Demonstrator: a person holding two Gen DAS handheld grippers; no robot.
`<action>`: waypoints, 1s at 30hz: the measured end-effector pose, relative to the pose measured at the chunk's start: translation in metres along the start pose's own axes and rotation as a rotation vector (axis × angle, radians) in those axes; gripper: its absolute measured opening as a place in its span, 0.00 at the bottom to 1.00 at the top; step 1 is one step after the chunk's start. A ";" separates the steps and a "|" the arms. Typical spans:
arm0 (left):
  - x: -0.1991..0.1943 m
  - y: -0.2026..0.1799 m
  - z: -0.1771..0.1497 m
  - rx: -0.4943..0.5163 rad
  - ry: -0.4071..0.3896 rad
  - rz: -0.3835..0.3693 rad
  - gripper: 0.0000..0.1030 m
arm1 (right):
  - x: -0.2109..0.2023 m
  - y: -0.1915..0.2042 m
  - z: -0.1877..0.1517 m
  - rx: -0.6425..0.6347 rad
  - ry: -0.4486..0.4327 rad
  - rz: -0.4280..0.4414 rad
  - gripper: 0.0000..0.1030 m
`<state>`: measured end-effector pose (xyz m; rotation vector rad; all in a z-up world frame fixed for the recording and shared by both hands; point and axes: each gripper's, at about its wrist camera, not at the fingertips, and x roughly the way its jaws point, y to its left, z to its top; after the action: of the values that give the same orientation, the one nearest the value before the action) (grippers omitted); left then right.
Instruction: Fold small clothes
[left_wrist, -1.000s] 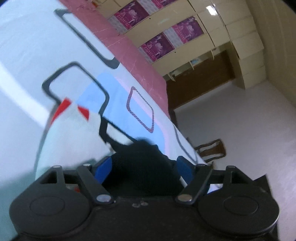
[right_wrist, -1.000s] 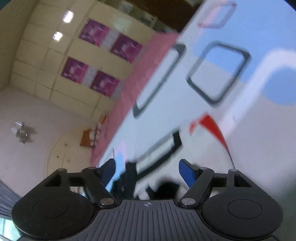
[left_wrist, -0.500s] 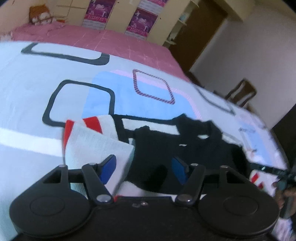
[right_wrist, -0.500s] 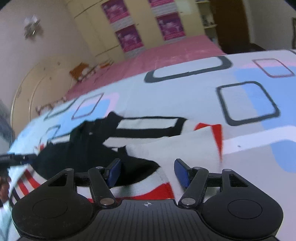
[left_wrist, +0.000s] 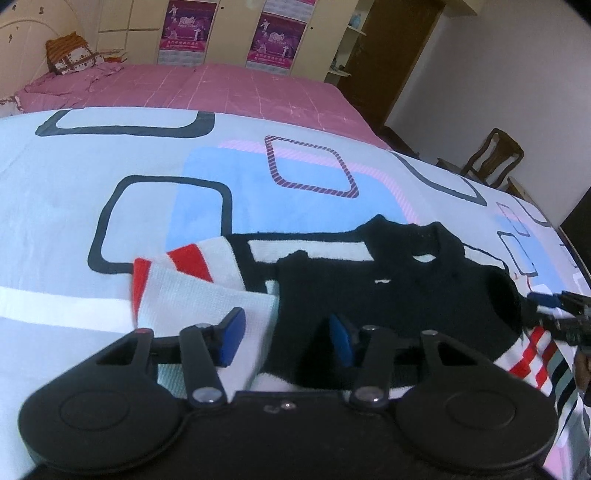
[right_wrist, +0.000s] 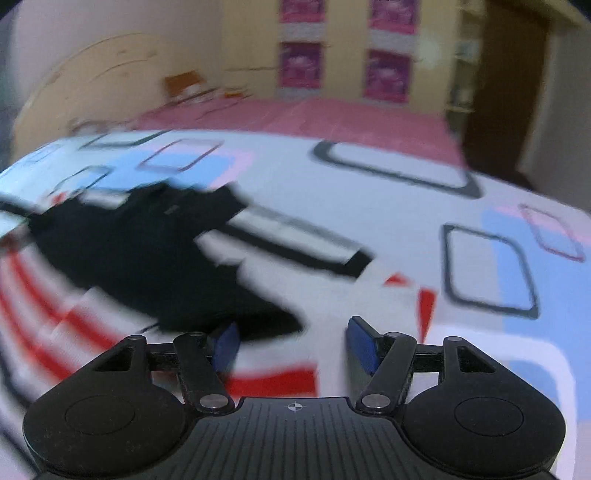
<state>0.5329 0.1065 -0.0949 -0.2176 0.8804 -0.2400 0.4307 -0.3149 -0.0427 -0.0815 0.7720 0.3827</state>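
A small knitted sweater, black (left_wrist: 399, 284) with white and red-striped sleeves, lies on the patterned bedsheet (left_wrist: 110, 155). Its left sleeve (left_wrist: 199, 291) is folded inward. My left gripper (left_wrist: 286, 338) is open and empty, hovering just above the sweater's lower left part. My right gripper (right_wrist: 291, 345) is open and empty over the sweater's hem; this view is blurred, with the black body (right_wrist: 147, 258) to the left. The right gripper's tips also show at the left wrist view's right edge (left_wrist: 554, 306).
A pink bedspread (left_wrist: 207, 88) covers the far part of the bed, with a pillow (left_wrist: 74, 55) at the far left. Wardrobes with posters (left_wrist: 273, 33) stand behind. A wooden chair (left_wrist: 491, 158) and a dark door (left_wrist: 391, 59) are at the right.
Both grippers have swung from steeply tilted views to level ones facing the sweater. The right gripper has moved so the black body lies further to its left. Both stay open.
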 end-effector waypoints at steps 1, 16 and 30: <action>0.000 0.000 0.000 -0.002 -0.001 -0.004 0.46 | 0.003 -0.006 0.003 0.064 -0.007 0.001 0.62; 0.005 -0.006 0.002 0.045 -0.010 -0.002 0.05 | 0.022 -0.003 0.013 0.126 0.031 0.108 0.10; 0.026 -0.001 0.011 -0.013 -0.070 0.068 0.05 | 0.025 -0.029 0.008 0.234 -0.037 -0.034 0.06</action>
<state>0.5574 0.0991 -0.1063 -0.2063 0.8184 -0.1625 0.4632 -0.3324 -0.0560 0.1310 0.7729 0.2592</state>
